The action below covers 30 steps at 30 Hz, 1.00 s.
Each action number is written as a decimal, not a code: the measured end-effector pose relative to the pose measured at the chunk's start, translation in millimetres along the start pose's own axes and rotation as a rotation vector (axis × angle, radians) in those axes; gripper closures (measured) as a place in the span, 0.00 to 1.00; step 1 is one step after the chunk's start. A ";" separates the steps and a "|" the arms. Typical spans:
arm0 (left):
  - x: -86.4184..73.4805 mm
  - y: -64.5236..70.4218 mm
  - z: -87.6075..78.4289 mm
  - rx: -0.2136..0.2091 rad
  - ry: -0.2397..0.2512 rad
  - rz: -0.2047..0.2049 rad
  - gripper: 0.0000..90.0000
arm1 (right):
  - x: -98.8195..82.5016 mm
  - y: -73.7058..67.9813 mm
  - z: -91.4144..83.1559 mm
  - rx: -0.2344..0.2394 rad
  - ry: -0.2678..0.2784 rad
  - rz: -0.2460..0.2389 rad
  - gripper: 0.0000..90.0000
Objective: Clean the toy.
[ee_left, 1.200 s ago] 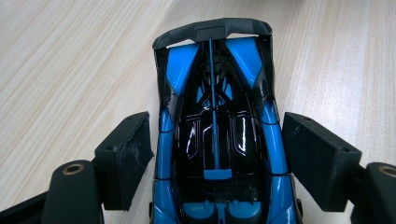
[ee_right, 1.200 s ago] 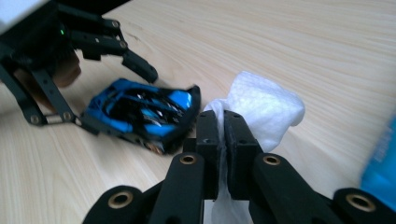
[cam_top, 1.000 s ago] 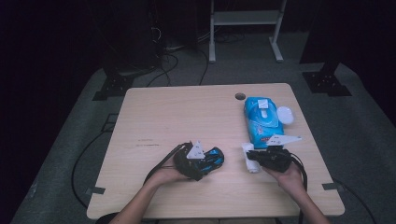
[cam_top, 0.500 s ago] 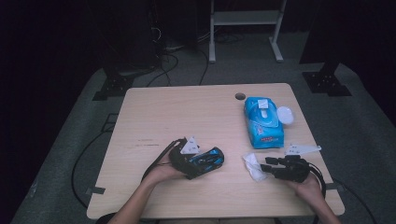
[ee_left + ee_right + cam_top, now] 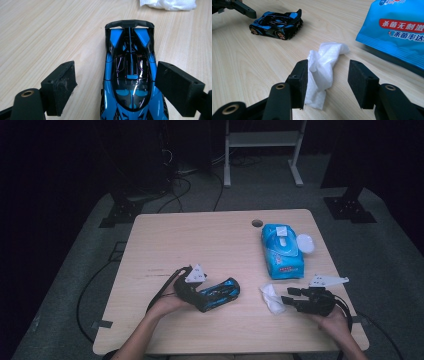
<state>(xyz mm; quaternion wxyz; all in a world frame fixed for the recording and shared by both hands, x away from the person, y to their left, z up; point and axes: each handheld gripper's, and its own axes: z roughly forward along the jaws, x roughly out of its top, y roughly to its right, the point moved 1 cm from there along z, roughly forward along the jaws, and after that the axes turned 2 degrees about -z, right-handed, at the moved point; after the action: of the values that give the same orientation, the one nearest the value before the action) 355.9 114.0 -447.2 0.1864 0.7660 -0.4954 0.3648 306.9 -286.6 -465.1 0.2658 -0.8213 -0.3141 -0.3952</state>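
Your right gripper (image 5: 328, 85) has its jaws spread around the crumpled wipe (image 5: 324, 67), which looks light and limp, so pinch its bunched middle; your left gripper (image 5: 116, 87), jaws also spread, flanks the glossy toy car (image 5: 131, 72).

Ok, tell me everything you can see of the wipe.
The wipe is one white sheet, thin and textured like damp non-woven cloth, crumpled into a loose twisted strip. It lies on the table, apart from the blue pack and away from the car. The right gripper is open around its near end; the wipe lies against one jaw and clear of the other.
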 end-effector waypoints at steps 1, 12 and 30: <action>-0.6 -0.4 -0.6 0.002 -0.003 0.001 0.18 | -0.2 0.8 -0.6 0.000 0.003 0.002 0.55; -21.9 -4.8 -17.7 0.026 -0.018 -0.015 0.18 | -5.1 6.5 -8.3 -0.012 0.012 0.026 0.53; -39.8 -9.8 -35.7 0.069 -0.025 -0.042 0.16 | -8.5 3.8 -8.3 -0.015 0.000 0.014 0.50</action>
<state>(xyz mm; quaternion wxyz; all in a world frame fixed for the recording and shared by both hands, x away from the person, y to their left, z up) 341.7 166.2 -452.3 0.1612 0.7867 -0.4686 0.3683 301.4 -297.4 -468.3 0.2626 -0.8253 -0.3055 -0.3958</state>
